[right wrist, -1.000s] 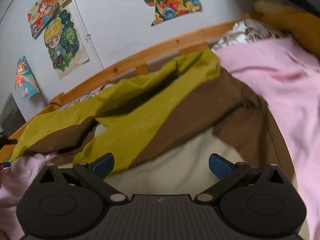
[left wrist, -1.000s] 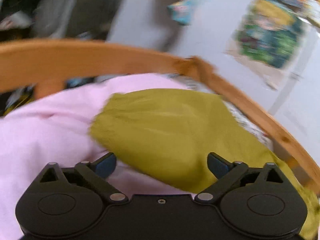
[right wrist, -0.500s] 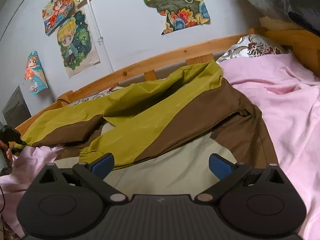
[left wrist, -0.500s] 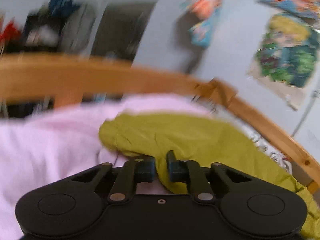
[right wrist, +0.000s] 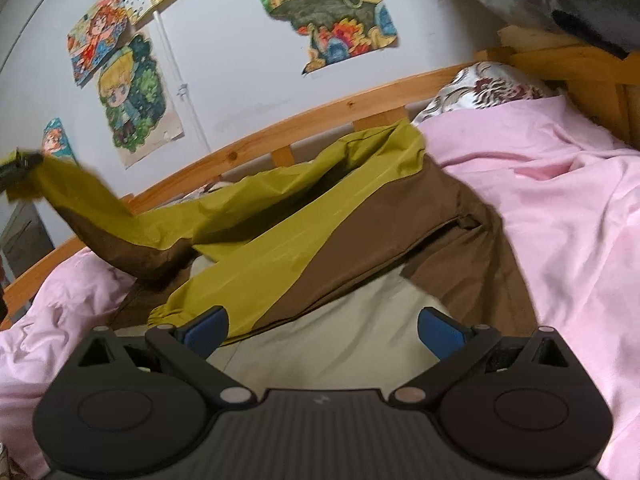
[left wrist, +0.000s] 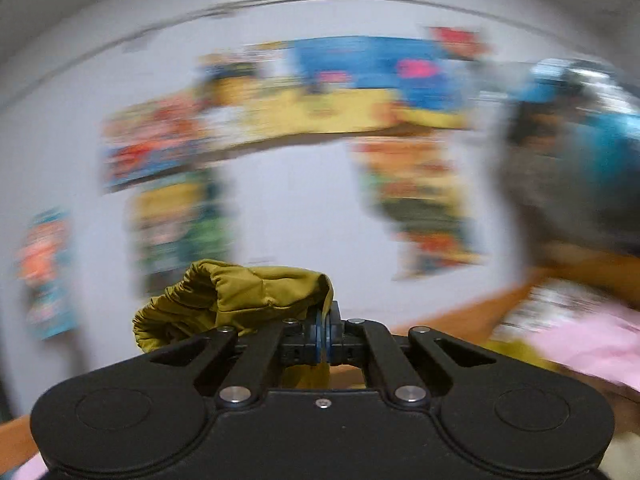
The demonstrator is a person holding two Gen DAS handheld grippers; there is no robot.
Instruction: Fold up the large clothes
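Left gripper (left wrist: 327, 334) pinches the olive sleeve cuff (left wrist: 240, 296), bunched just past its fingers. Right gripper (right wrist: 322, 328) is spread and empty; the jacket (right wrist: 360, 240) body lies ahead of it, sleeve running leftward.

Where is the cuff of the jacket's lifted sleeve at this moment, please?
In the left wrist view, the cuff is pinched in the left gripper; in the right wrist view it hangs at far left, raised above the pink sheet before the wooden bed rail.

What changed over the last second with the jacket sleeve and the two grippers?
The left gripper shut its jaws on the olive sleeve cuff and lifted it off the pink bedding; the sleeve now hangs raised at the left of the right wrist view. The right gripper stayed open over the jacket body, which lies unchanged.
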